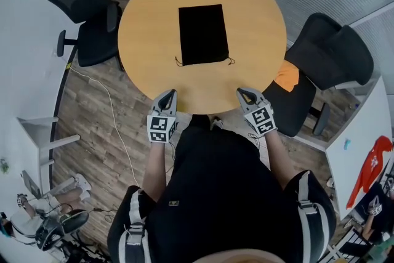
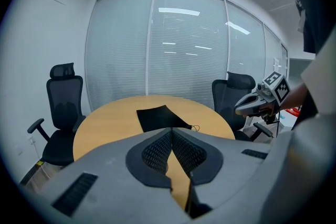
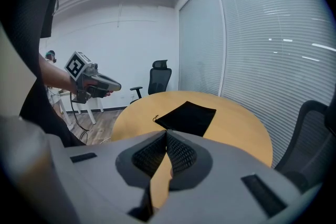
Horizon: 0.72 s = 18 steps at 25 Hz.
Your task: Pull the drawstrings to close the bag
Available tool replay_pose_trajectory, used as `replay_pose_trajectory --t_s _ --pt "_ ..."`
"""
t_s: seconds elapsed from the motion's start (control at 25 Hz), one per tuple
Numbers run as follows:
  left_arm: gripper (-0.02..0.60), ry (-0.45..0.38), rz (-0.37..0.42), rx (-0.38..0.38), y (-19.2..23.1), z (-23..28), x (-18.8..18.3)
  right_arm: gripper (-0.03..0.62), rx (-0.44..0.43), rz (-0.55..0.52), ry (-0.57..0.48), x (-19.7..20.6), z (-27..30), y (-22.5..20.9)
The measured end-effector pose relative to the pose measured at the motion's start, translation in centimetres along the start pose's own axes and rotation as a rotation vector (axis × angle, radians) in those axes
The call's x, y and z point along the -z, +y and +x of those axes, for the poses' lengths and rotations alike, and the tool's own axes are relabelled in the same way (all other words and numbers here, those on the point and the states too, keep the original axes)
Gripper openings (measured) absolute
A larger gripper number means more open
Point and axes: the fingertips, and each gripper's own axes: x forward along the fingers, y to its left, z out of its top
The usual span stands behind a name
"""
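A flat black drawstring bag [image 1: 202, 33] lies in the middle of the round wooden table [image 1: 148, 21], its mouth toward me. A short cord end sticks out at each near corner, the left drawstring [image 1: 178, 62] and the right drawstring [image 1: 231, 60]. My left gripper [image 1: 168, 94] hovers over the table's near edge, shut and empty, well short of the bag. My right gripper [image 1: 242, 93] is level with it on the right, shut and empty too. The bag [image 2: 160, 117] shows beyond the closed jaws in the left gripper view, and the bag [image 3: 188, 116] likewise in the right gripper view.
A black office chair [image 1: 80, 9] stands at the table's left. Another black chair [image 1: 323, 64] stands at the right with an orange cloth [image 1: 287, 77] on its seat. Glass walls with blinds run behind the table. A white cable [image 1: 114, 114] trails on the wooden floor at the left.
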Motion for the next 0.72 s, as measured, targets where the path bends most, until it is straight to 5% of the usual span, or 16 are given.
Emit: replay_pose_trajectory --t_s 0.72 --pt "0.017 0.129 0.073 0.093 5.1 6.5 3.1 0.057 0.065 0.095 0.133 2.1 5.1 -2.2"
